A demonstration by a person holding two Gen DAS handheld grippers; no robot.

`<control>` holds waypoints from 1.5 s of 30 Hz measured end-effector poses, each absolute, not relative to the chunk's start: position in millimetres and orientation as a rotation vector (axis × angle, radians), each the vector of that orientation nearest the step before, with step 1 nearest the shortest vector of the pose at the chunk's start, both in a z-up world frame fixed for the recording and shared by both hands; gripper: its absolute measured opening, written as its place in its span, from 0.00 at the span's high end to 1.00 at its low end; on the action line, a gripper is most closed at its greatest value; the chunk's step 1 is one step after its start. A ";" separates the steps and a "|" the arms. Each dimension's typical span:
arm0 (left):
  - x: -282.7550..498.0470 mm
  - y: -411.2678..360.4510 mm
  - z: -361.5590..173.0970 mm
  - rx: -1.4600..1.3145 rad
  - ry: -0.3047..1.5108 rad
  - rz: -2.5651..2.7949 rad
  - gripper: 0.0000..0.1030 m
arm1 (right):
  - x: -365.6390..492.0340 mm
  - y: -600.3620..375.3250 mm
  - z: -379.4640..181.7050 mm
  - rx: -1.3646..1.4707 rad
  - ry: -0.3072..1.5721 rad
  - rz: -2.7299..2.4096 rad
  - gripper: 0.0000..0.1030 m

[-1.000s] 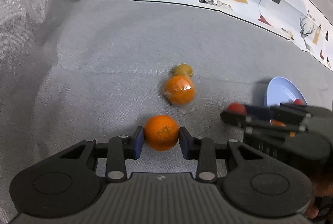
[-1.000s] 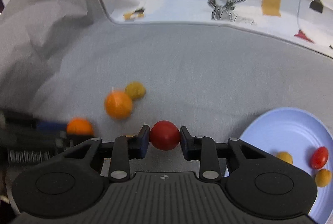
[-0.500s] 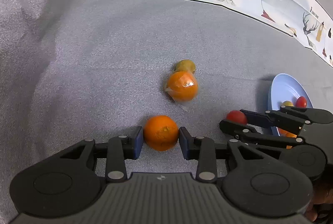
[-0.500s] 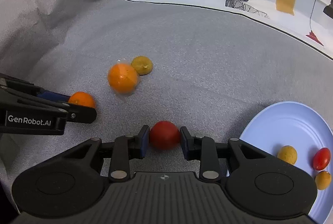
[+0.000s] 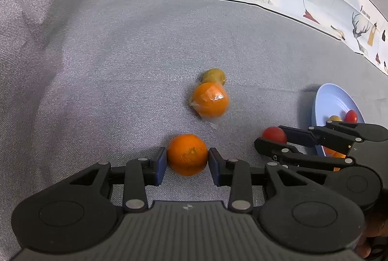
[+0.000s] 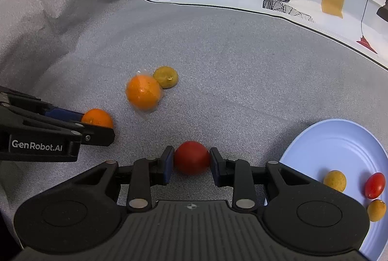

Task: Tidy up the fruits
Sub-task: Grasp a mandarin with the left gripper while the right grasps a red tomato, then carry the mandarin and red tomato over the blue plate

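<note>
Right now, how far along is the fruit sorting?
Done: three small fruits lie on the blue plate: a yellow one, a red one and an orange-yellow one. In hand: the left gripper is shut on an orange, and the right gripper on a tomato. Left: a wrapped orange and a yellow-green fruit on the cloth.

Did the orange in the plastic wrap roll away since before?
No. The wrapped orange is still touching the yellow-green fruit on the grey cloth.

oranges 2 [image 6: 97,118] | red tomatoes 2 [image 6: 191,157] | yellow fruits 3 [image 6: 165,77] | plate 1 [image 6: 339,139]
</note>
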State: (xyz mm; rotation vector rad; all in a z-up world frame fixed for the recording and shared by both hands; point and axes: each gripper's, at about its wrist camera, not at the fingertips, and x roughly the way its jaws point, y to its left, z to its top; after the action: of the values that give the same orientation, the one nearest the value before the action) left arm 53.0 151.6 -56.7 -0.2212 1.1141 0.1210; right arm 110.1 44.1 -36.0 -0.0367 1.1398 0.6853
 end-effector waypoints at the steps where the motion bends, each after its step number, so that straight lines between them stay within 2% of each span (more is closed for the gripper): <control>1: 53.0 151.6 -56.8 -0.221 1.114 0.121 0.61 | 110.2 44.2 -35.9 -0.036 1.140 0.685 0.68; 31: 52.6 148.8 -58.9 -0.195 1.103 0.114 0.61 | 109.2 46.1 -35.1 -0.042 1.129 0.686 0.68; 45: 48.9 146.2 -41.7 -0.189 1.013 0.124 0.62 | 115.5 21.1 2.8 0.033 0.987 0.627 0.68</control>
State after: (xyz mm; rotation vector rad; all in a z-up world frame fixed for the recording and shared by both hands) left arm 48.9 146.2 -41.7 -0.1887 1.0127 0.1238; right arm 115.5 21.1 2.8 0.0328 0.9874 0.6274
